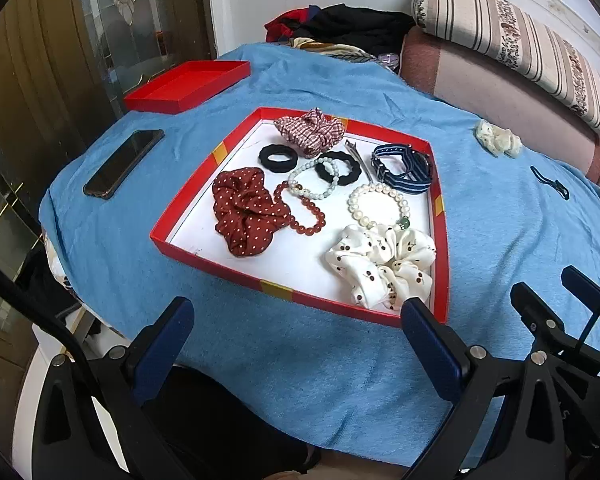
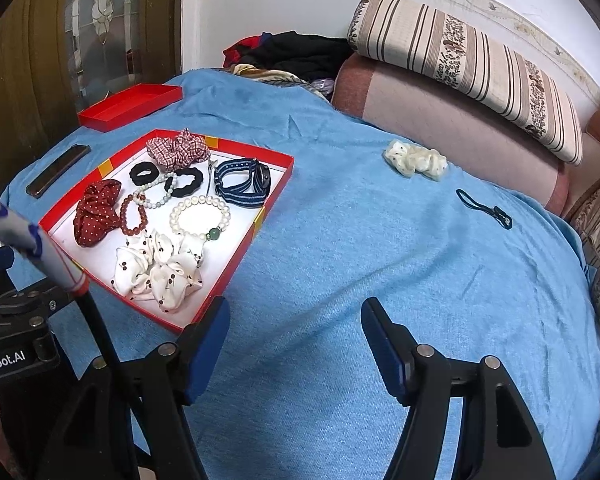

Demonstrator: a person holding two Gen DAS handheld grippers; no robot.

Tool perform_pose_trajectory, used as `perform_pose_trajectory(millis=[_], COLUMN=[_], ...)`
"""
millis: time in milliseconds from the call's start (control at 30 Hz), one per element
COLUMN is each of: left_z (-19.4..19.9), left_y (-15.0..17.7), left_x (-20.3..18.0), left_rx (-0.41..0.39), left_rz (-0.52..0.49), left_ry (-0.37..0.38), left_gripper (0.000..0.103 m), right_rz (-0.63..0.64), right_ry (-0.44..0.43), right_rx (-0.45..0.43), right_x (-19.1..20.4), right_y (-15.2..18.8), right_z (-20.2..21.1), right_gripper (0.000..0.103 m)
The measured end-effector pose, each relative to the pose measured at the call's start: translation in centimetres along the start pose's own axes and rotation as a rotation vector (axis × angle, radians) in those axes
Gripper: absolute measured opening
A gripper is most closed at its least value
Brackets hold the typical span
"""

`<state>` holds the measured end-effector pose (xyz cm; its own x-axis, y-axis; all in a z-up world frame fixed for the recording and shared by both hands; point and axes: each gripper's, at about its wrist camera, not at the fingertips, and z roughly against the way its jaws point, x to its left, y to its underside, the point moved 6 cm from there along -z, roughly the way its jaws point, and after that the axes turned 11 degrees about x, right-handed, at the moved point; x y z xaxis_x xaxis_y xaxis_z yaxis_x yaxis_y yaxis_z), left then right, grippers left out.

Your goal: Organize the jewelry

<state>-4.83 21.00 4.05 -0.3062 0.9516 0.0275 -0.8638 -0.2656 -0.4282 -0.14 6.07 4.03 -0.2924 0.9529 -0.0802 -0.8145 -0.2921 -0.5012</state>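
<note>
— Between the blue pads of the left claw (image 1: 296, 322), what do you see?

— Only blue cloth (image 1: 308, 376). The pads stand wide apart and hold nothing. The right-hand pad sits at the near corner of the red tray (image 1: 443, 240), over its edge.

— And the right claw (image 2: 296, 324)?

— Also spread apart, with nothing in it, hovering over bare cloth just right of the tray's near corner. Its left pad is close to the tray wall.

— What lies in the tray?

— Nearest is a white scrunchie with dark cherries (image 1: 380, 268). Behind it is a white pearl bracelet with a green bead (image 1: 378, 208), touching the scrunchie. To the left lies a red dotted scrunchie (image 1: 246, 212), with a red bead bracelet (image 1: 300, 212) resting against it, and a pale bead bracelet (image 1: 314, 180) overlapping that one. Farther back are two black hair ties (image 1: 278, 157), a metal hair clip (image 1: 360, 160), a blue striped strap (image 1: 404, 174) and a red checked scrunchie (image 1: 310, 130) at the far wall.

— Anything outside the tray?

— On the cloth, well to the right, lie a cream scrunchie (image 2: 416, 159) and a thin dark cord (image 2: 485, 204). To the left lie a dark phone (image 1: 124, 162) and, farther off, a red lid (image 1: 188, 86). A striped cushion (image 2: 468, 68) rests on the sofa behind.
</note>
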Motion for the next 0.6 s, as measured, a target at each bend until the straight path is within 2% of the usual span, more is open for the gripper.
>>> perform_pose_trajectory(millis=[467, 600], left_z=[-0.52, -0.28], left_y=[0.15, 0.14], left_x=[0.87, 1.07], left_rx=[0.022, 0.013], left_rz=[0.033, 0.038], left_ry=[0.018, 0.003], left_gripper=[0.103, 0.103], right_rz=[0.018, 0.024], right_ry=[0.007, 0.004], right_rx=[0.003, 0.004], right_x=[0.77, 1.0], right_y=[0.18, 0.32], right_z=[0.04, 0.11], right_gripper=[0.073, 0.073])
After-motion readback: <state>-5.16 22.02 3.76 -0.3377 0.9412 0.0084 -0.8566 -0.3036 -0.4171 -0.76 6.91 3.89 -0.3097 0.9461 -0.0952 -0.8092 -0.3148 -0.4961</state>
